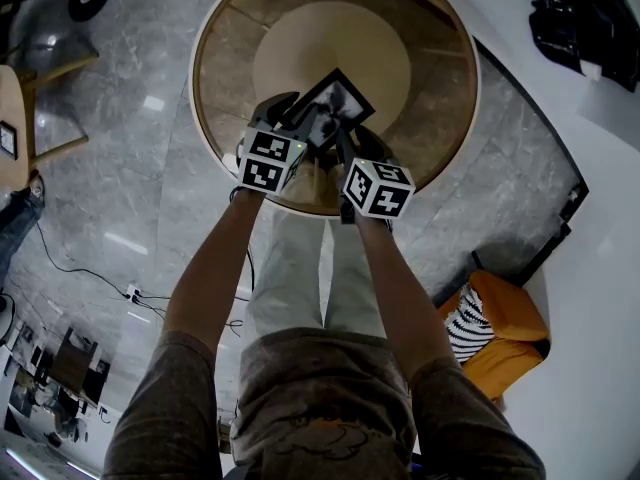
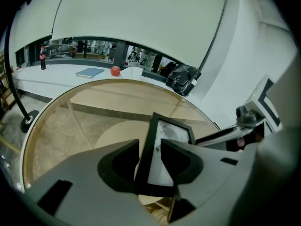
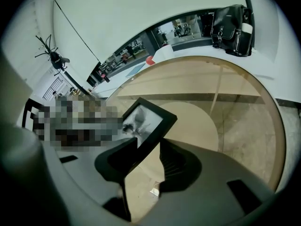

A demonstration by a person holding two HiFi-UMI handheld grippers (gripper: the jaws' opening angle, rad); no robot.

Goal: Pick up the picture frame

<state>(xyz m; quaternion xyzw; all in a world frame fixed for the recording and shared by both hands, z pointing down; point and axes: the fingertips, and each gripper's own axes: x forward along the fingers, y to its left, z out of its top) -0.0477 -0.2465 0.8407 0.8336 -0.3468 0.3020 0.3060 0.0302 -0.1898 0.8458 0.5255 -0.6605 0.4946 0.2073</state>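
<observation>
Floor [image 1: 150, 148]: grey veined stone, which we see around the table on every side.
Counter [image 1: 505, 28]: white and curved, sweeping past the far side of the table.
Round table [image 1: 225, 68]: a clear top in a pale wooden rim, with a tan disc showing through its middle.
Person [image 1: 320, 408]: we look down on a patterned shirt and two bare forearms that reach to the table's near edge.
Orange seat [image 1: 510, 338]: on the floor to the person's right, with a striped item lying on it.
Black bag [image 1: 585, 13]: resting on the counter, well apart from the table.
Left gripper [image 2: 150, 145]: angled down at the table. We read its jaws as wide apart, one on each side of the frame's left border and close to it, not clamped.
Right gripper [image 3: 149, 140]: angled down beside the left one. Its jaws are also wide, with the frame's lower corner between them. One jaw tip is just beside the frame's edge and bare table shows lower in the gap.
Picture frame [image 1: 335, 103]: black-bordered around a grey picture. It stands tilted over the near half of the table, between the two grippers.
Blue book [image 2: 89, 72]: flat on the counter.
Red apple [image 2: 115, 70]: just beside the book.
Bottle [image 2: 43, 58]: dark and upright, far along the counter.
</observation>
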